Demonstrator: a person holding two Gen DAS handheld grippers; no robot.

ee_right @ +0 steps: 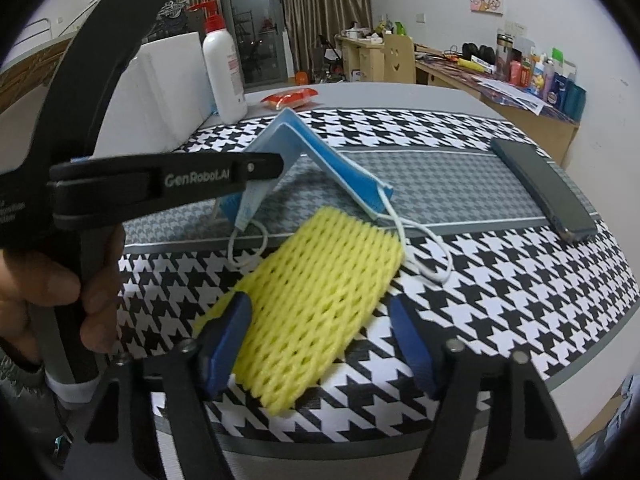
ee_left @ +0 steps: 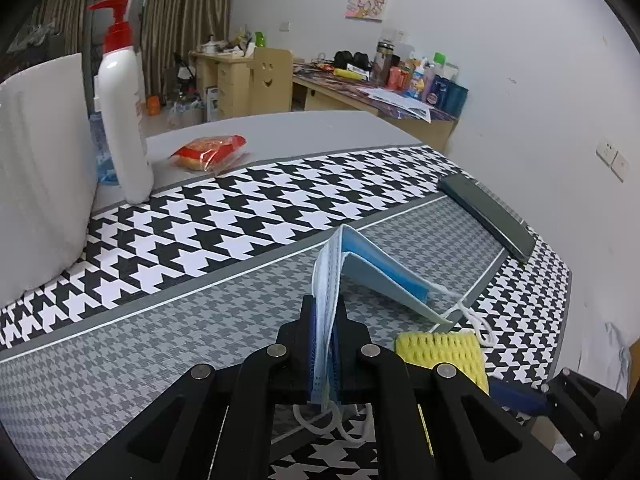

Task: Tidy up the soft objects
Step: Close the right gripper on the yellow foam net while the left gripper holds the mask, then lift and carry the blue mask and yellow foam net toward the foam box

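Observation:
A stack of blue face masks (ee_left: 384, 268) is bent into a tent over the grey houndstooth mat (ee_left: 160, 340). My left gripper (ee_left: 325, 304) is shut on one end of it, ear loops dangling below. The right wrist view shows that gripper (ee_right: 276, 168) from the side, pinching the masks (ee_right: 320, 148). A yellow foam net sleeve (ee_right: 320, 312) lies flat on the black-and-white border, also visible as a yellow foam net sleeve (ee_left: 444, 352) beside the masks. My right gripper (ee_right: 320, 302) straddles its near end. The left pad touches the foam and the right pad stands clear of it.
A white pump bottle (ee_left: 124, 120) and a large white foam block (ee_left: 40, 180) stand at the mat's far left. A red snack packet (ee_left: 208, 152) lies behind them. A dark phone (ee_left: 488, 216) rests at the right edge. A hand (ee_right: 60, 280) holds the left gripper.

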